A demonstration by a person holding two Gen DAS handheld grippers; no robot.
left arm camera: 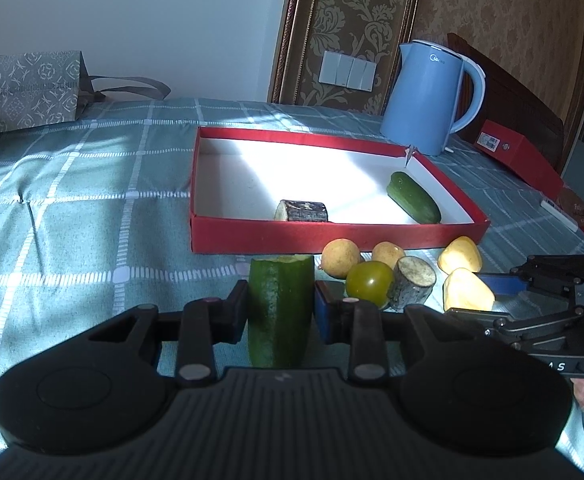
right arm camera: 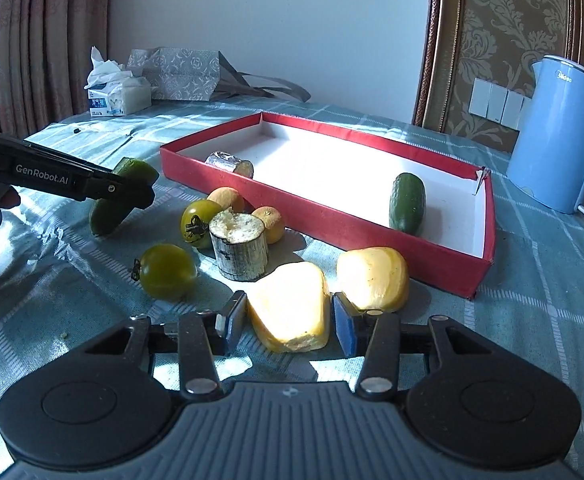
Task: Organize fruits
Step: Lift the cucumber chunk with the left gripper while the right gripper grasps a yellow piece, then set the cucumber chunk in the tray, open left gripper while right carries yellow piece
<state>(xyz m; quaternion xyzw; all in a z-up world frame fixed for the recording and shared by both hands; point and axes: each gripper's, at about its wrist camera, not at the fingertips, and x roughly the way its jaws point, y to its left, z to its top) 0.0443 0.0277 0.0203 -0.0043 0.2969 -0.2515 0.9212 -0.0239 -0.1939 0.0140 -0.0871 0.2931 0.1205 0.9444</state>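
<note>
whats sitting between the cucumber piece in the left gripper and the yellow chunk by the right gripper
In the right wrist view, between the cucumber piece and the yellow chunk lie two green tomatoes and a cut sugarcane stub.

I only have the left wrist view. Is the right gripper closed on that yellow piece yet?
Observer: In the right wrist view, the right gripper straddles the yellow piece, with pads close on both sides. I cannot tell if they press.
Operator: I see one green tomato. Any more?
Observer: Yes, a second green tomato lies on the tablecloth, nearer that camera than the first green tomato.
Operator: How does my cucumber piece sit?
Observer: The left gripper holds the cucumber piece tilted, its lower end down near the tablecloth.
</note>
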